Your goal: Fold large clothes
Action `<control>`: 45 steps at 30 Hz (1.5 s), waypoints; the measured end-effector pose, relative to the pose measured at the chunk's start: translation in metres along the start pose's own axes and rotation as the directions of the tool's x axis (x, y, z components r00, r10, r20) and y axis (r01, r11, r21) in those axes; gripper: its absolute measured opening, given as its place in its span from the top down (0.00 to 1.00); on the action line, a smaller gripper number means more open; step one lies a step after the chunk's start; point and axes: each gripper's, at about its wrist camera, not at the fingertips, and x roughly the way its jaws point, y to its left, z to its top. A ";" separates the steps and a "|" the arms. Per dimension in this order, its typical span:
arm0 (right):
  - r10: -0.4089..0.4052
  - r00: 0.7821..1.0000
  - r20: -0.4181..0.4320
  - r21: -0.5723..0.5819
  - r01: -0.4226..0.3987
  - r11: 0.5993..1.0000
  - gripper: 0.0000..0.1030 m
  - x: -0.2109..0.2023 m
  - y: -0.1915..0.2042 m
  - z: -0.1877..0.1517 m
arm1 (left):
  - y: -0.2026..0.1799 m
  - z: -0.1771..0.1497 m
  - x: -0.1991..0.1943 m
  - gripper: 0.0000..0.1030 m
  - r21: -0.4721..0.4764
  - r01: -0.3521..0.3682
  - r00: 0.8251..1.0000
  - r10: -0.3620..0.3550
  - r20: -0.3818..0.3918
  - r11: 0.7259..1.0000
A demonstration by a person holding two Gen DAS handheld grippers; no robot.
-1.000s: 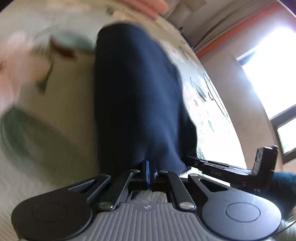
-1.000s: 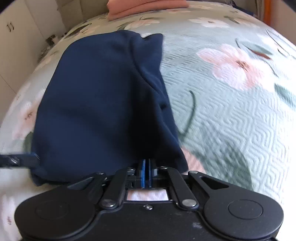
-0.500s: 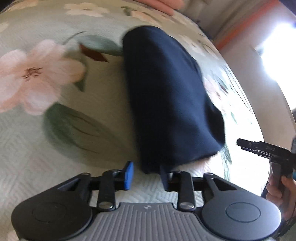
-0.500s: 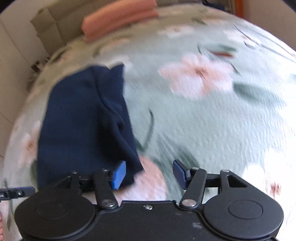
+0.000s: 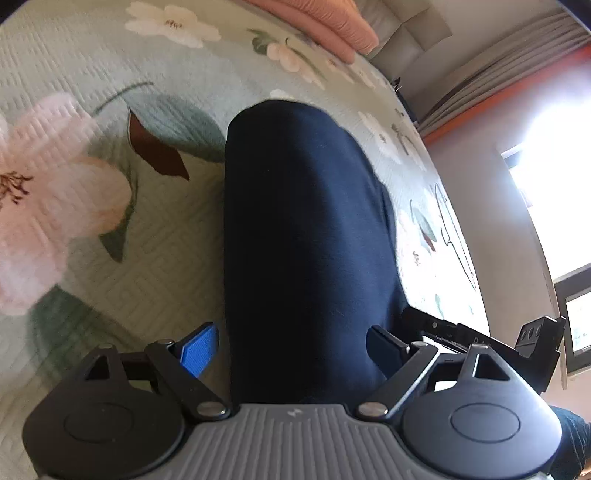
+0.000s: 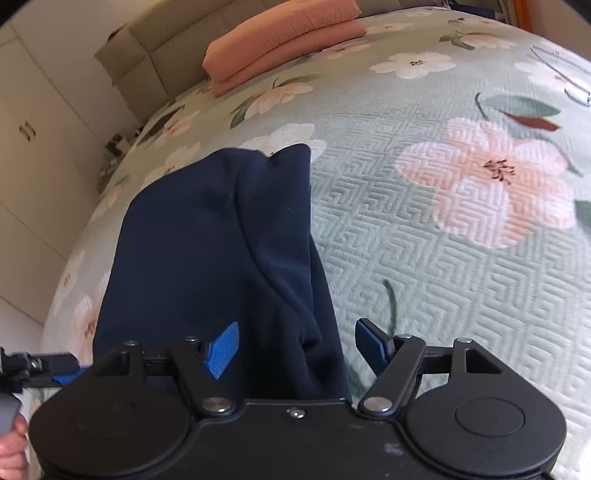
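Observation:
A dark navy garment (image 5: 306,236) lies folded into a long narrow strip on the floral bedspread (image 5: 110,229). My left gripper (image 5: 291,347) is open, its jaws wide on either side of the strip's near end. In the right wrist view the same garment (image 6: 214,240) shows a fold ridge along its right side. My right gripper (image 6: 295,349) is open, its jaws apart over the near right edge of the cloth. The right gripper also shows in the left wrist view (image 5: 480,339), and the left gripper at the right wrist view's left edge (image 6: 33,367).
A folded salmon-pink cloth stack (image 6: 280,40) lies at the far end of the bed, also in the left wrist view (image 5: 317,22). White cupboards (image 6: 26,122) stand beyond the bed's left edge. A bright window (image 5: 554,206) and wall are to the right.
Both grippers were shut on the navy garment a second ago. They let go, opened wide, and now sit close over its near end again.

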 end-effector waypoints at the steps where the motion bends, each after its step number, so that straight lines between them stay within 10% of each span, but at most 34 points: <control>1: 0.019 1.000 -0.001 0.022 -0.019 1.000 0.19 0.005 -0.005 0.000 | 0.003 0.002 0.006 0.14 -0.006 0.013 1.000 -0.013 -0.010 1.000; 13: 0.195 0.978 -0.071 -0.063 -0.199 0.978 0.00 0.032 -0.008 -0.010 | 0.026 0.005 0.066 0.00 -0.126 0.149 0.988 -0.152 -0.014 0.981; 15: 0.207 0.976 -0.064 -0.079 -0.212 0.974 0.04 0.034 -0.006 -0.015 | 0.023 0.003 0.067 0.00 -0.123 0.148 0.989 -0.147 0.011 0.981; 17: 0.242 0.968 -0.070 -0.053 -0.246 0.968 0.41 0.035 -0.006 -0.017 | 0.019 -0.002 0.066 0.07 -0.096 0.117 0.993 -0.114 0.036 0.988; 22: 0.264 0.964 -0.014 -0.059 -0.265 0.963 0.59 0.021 0.005 -0.025 | 0.005 -0.011 0.052 0.32 -0.034 0.042 0.995 -0.039 0.087 0.999; 34: 0.368 0.915 0.165 -0.171 -0.341 0.924 0.64 -0.112 0.101 -0.064 | -0.019 -0.053 -0.088 0.36 0.133 0.244 0.935 -0.270 0.231 0.960; 45: 0.387 0.920 0.066 -0.185 -0.370 0.911 0.65 -0.116 0.140 -0.179 | 0.055 -0.177 -0.156 0.35 -0.004 0.223 0.933 -0.212 0.291 0.975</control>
